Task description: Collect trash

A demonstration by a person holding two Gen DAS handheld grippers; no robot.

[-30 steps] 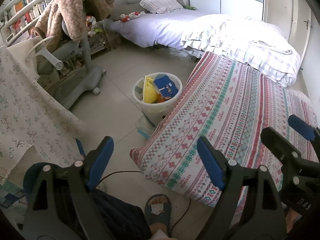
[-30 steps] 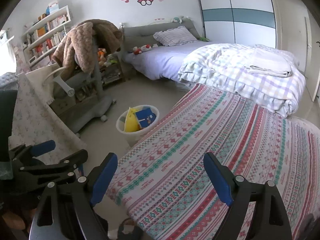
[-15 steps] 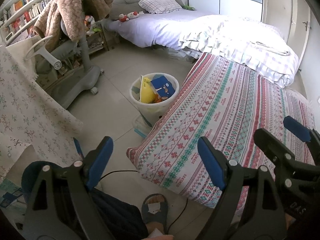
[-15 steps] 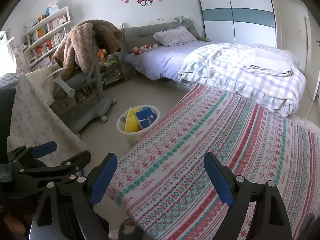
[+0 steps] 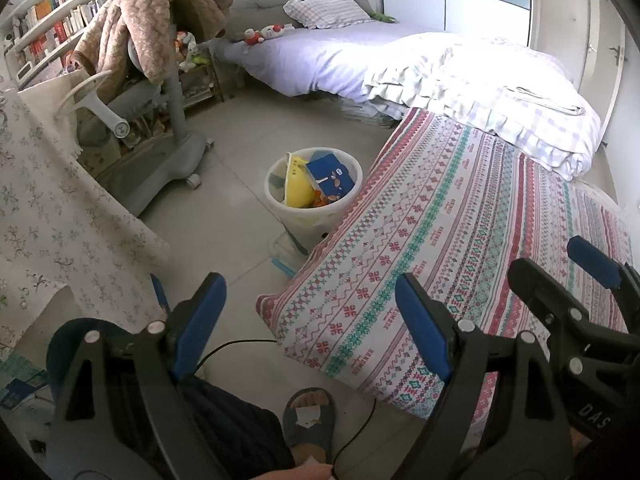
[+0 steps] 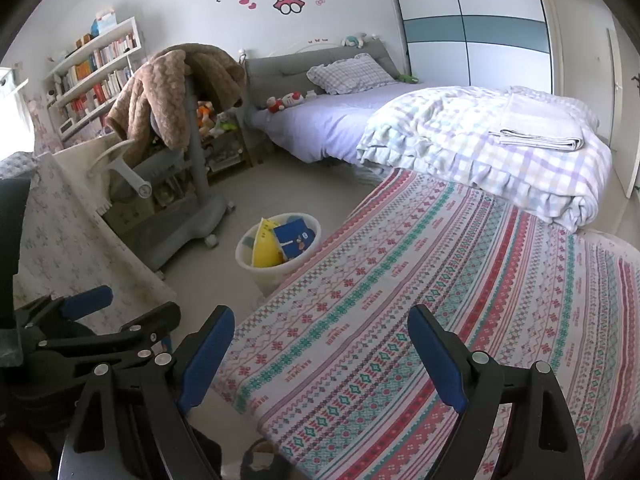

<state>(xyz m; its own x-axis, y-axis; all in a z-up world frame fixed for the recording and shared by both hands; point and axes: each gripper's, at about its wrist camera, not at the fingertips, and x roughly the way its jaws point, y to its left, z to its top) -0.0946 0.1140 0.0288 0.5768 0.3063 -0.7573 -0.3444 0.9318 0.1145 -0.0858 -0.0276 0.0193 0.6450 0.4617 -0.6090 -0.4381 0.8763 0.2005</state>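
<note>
Above patterned mattress (image 6: 440, 280): left tongs (image 5: 308, 320) and right tongs (image 6: 320, 352) side by side, angled downward, both spread wide, empty; white bin (image 5: 314, 200) ahead on floor.

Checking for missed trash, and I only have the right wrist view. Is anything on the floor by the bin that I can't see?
Observer: Yes. A clear plastic piece with a blue strip lies on the tiles beside the base of the white bin, at the edge of the patterned mattress.
Operator: Anything else down there?
Observer: A black cable runs across the floor near the mattress corner.
Operator: Left hand-held gripper carrying anything?
Observer: No. The left hand-held gripper is open, with nothing between its fingers.
</note>
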